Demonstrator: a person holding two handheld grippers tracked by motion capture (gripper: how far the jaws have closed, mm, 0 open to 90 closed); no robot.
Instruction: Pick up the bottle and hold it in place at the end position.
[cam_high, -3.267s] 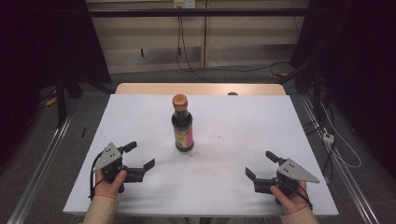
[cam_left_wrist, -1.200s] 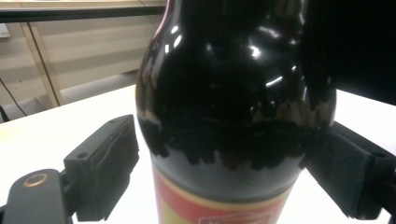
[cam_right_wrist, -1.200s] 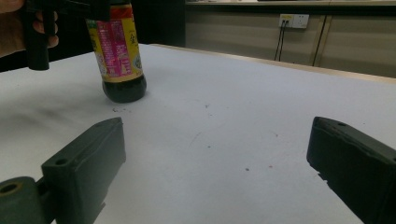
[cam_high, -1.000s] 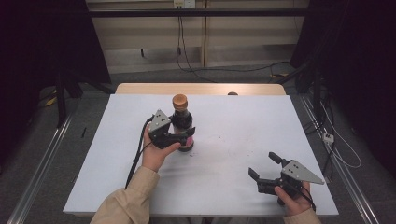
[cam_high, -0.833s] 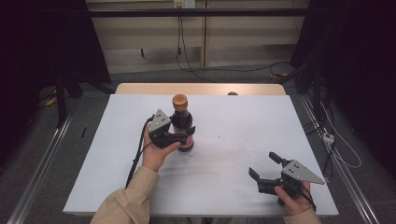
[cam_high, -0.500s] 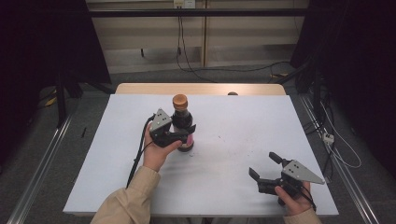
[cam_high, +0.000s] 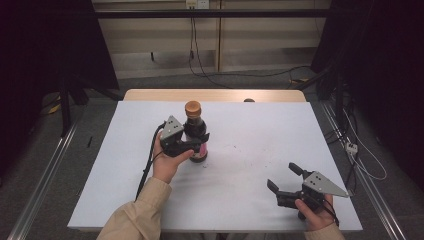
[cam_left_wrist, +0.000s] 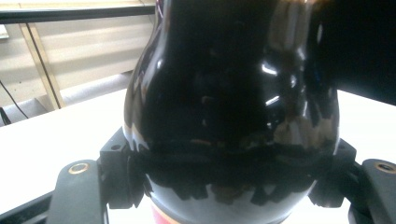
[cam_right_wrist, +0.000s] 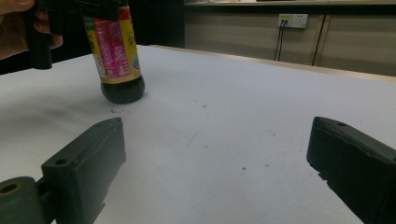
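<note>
Left gripper clamped on a dark sauce bottle, right gripper sitting wide apart with nothing in it

The bottle (cam_high: 196, 135) stands upright around the middle of the white table (cam_high: 250, 190), a bit left and toward the far side. It's glossy near-black glass or plastic, hard to say which, with a rounded shoulder, a narrow neck and a tan cap (cam_high: 192, 107). The label (cam_right_wrist: 112, 44) is pink-red with yellow edging and some Chinese characters, too small and blurry for me to read, so no brand. The left gripper (cam_high: 192, 144) has just been closing its jaws, and its black pads (cam_left_wrist: 123, 175) now press on the belly of the bottle from both sides, just above the label. The right gripper (cam_high: 286, 181) hovers near the right front corner, matte black blocky jaws spread, well apart from the bottle. The tabletop has a few tiny specks and scuffs.
</note>
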